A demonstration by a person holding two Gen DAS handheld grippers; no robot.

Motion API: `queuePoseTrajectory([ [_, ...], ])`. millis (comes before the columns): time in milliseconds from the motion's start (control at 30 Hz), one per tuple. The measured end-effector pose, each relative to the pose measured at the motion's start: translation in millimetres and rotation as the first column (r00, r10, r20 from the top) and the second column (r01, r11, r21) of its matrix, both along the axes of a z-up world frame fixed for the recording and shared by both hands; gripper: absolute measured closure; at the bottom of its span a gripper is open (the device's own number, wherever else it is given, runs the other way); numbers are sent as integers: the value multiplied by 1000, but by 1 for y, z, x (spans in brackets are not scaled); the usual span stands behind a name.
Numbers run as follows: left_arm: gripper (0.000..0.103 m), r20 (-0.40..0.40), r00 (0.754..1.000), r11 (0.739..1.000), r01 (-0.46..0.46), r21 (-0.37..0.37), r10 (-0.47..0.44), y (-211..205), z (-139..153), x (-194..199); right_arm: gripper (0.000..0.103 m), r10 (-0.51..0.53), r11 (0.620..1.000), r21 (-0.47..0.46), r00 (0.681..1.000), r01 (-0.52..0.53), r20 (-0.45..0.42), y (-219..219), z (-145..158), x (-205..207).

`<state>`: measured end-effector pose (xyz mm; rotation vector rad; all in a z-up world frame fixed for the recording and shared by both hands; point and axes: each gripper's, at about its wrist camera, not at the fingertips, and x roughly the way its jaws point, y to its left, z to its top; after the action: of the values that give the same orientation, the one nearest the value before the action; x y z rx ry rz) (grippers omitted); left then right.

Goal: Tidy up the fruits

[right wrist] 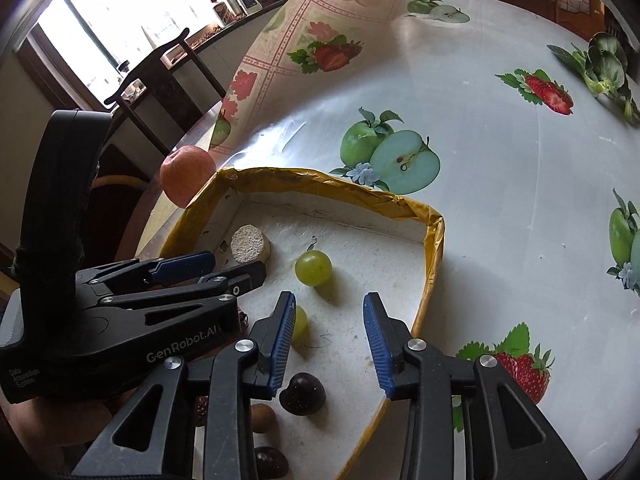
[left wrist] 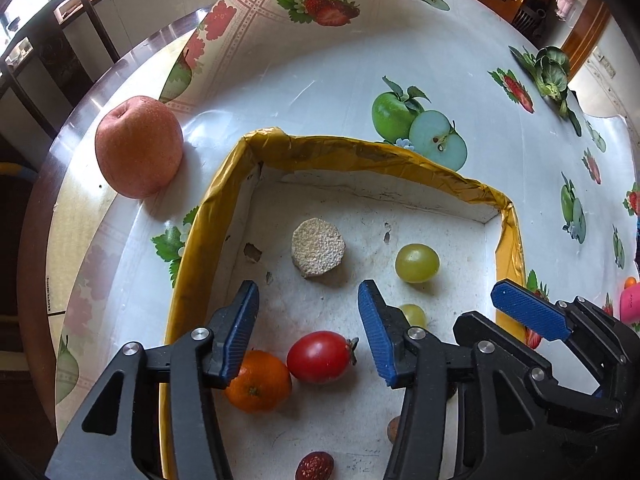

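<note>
Two hand-held grippers hover over one box, and the left wrist view comes first. The left hand-held gripper (left wrist: pixel 310 332) hangs with jaws spread and empty above the box (left wrist: pixel 212 216), a white tray with a yellow taped rim, sitting on the desk (left wrist: pixel 320 80). Between its blue pads sit a tomato (left wrist: pixel 320 356) and, touching it, an orange (left wrist: pixel 260 380). Further in lie a green grape (left wrist: pixel 417 263), a second grape (left wrist: pixel 414 314) half hidden by the right pad, and a pale foam disc (left wrist: pixel 318 253). A dark red fruit (left wrist: pixel 315 466) peeks in at the bottom edge. Outside the box, just beside its far left corner, stands an apple (left wrist: pixel 138 146). The right hand-held gripper (left wrist: pixel 532 316) crowds in at right. A pink object at the far right edge carries writing too small to read.

Right wrist view now: the right hand-held gripper (right wrist: pixel 330 340) is spread wide too, holding nothing. A dark cherry (right wrist: pixel 302 394) sits near its left pad. "GenRobot.AI" reads clearly on the left hand-held gripper (right wrist: pixel 208 266), blocking the box's left side. Leafy greens (right wrist: pixel 604 64) lie far off on the cloth.
</note>
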<state>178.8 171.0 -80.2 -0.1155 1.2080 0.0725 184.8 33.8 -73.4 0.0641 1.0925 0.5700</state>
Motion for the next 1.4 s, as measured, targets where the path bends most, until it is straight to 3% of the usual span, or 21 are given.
queuePoseTrajectory([
  [300,53,33,996,996,81,29,-82,-7,21,-52,55,93,996,-6,995,-93,29,-16,24,-39],
  [467,53,37,996,995,84,47,-86,-3,29,-95,41,220,975,-37,972,-218,78,-24,38,-70],
  [533,49,39,996,995,79,63,-81,-2,34,-110,31,287,957,-67,952,-282,106,-24,42,-85],
  [600,36,52,996,994,74,81,-79,-2,39,-126,27,343,938,-89,932,-334,115,-24,42,-97],
  [667,29,62,995,993,74,95,-80,-4,44,-142,27,379,924,-96,919,-370,106,-25,42,-106],
  [1100,29,56,990,988,122,99,-128,-20,52,-205,20,508,860,-114,852,-497,125,-28,47,-146],
  [1400,29,83,989,987,115,111,-125,-25,58,-204,19,511,858,-144,847,-492,150,-25,46,-145],
])
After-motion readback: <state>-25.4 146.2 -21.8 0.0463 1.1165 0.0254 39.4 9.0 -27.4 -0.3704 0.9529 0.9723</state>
